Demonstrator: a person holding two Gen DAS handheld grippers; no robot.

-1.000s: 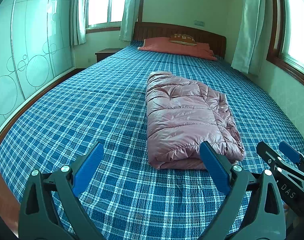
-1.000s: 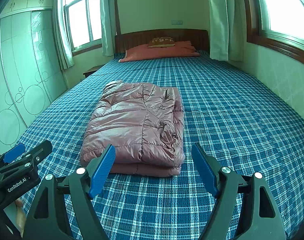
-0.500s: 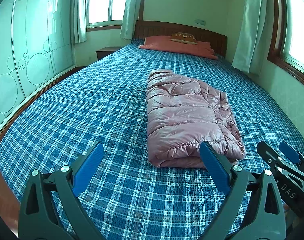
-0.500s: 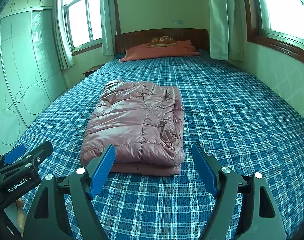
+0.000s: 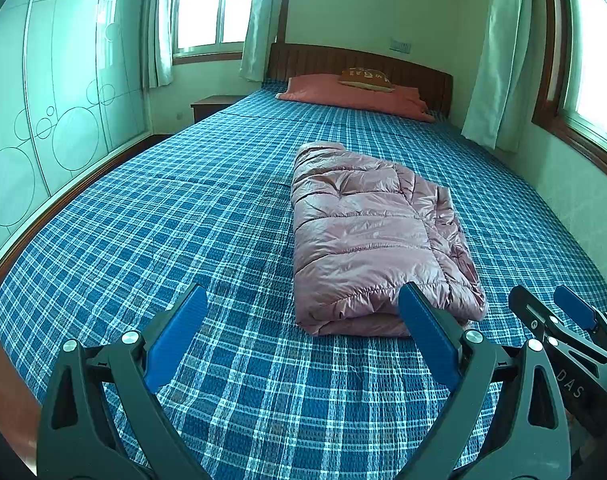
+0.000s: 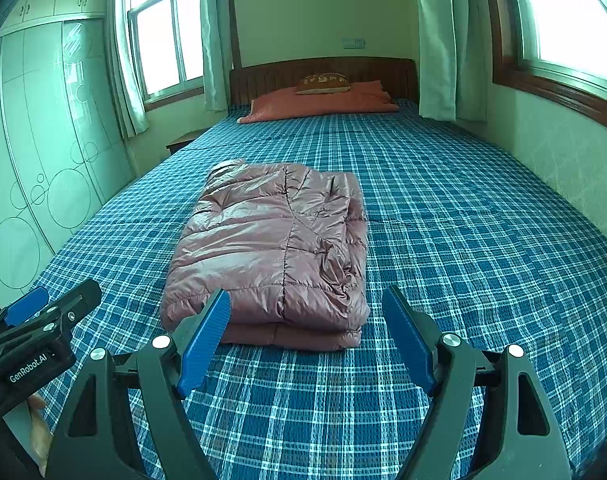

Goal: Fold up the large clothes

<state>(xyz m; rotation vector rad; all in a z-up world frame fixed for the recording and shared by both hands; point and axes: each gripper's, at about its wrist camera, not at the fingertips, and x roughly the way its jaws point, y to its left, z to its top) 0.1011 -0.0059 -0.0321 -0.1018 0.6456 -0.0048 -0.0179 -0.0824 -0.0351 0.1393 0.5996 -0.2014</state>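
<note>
A pink puffer jacket [image 5: 367, 232] lies folded into a thick rectangle on the blue plaid bed [image 5: 163, 220]. It also shows in the right wrist view [image 6: 271, 240]. My left gripper [image 5: 303, 336] is open and empty, above the foot of the bed, short of the jacket's near edge. My right gripper [image 6: 303, 332] is open and empty, just in front of the jacket's near folded edge. Each gripper shows at the edge of the other's view: the right gripper [image 5: 559, 320] and the left gripper [image 6: 47, 308].
An orange pillow [image 5: 355, 96] and a small cushion [image 5: 365, 78] lie by the wooden headboard [image 6: 323, 72]. A wardrobe [image 5: 43, 120] stands left of the bed, a nightstand [image 5: 213, 104] at the far left, and a wall with a window sill [image 6: 563, 92] on the right.
Both grippers stay open and nearly still. The left wrist view has shifted a little, so the jacket sits slightly higher in it.
</note>
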